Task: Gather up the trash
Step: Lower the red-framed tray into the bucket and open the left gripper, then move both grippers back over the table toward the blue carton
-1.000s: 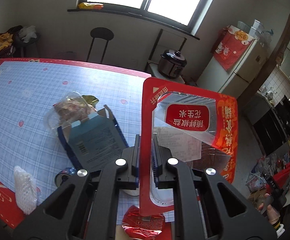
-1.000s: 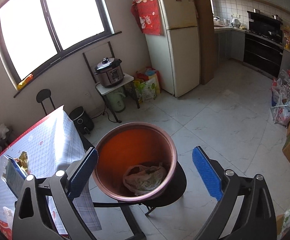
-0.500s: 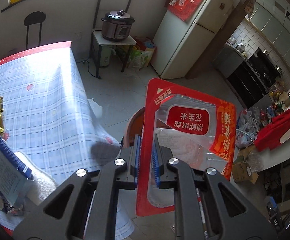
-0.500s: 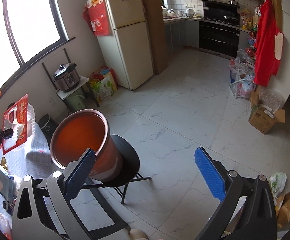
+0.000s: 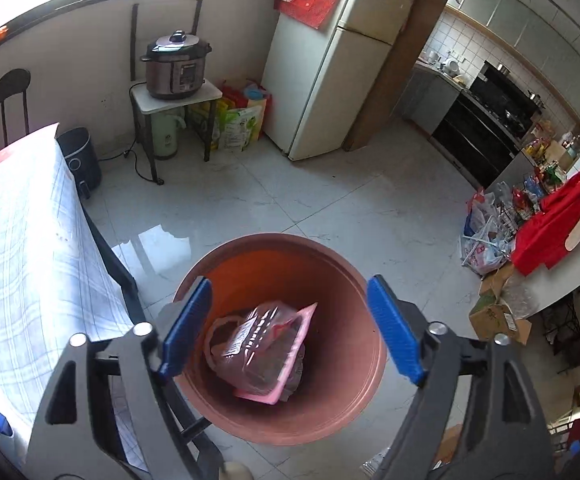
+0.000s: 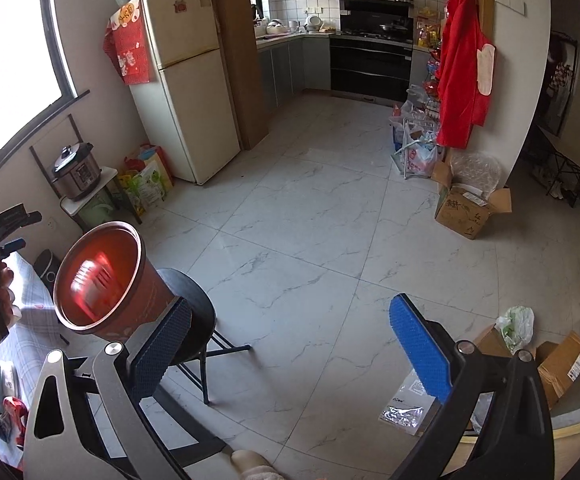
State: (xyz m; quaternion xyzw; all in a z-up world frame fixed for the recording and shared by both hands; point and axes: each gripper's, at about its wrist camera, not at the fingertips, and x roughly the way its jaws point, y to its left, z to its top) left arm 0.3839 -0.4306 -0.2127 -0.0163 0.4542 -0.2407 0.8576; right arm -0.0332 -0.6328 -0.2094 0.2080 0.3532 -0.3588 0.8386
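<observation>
Release over bin: left jaws opening, nothing between them.
We see the left gripper (image 5: 290, 326) directly above the round terracotta-coloured plastic bin (image 5: 364, 292); the red-and-clear plastic snack wrapper (image 5: 264, 354) lies inside, tilted. Right gripper (image 6: 290, 344) is spread, empty, the bin to its left, so the left hand is nearer.

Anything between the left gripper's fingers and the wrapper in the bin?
No. In the left wrist view the opening left gripper looks straight down at the red wrapper inside the bin.

Glossy marble-look floor tiles (image 5: 330, 200), smooth terracotta-coloured plastic bin (image 5: 330, 272), crinkly plastic wrapper (image 5: 262, 348).
</observation>
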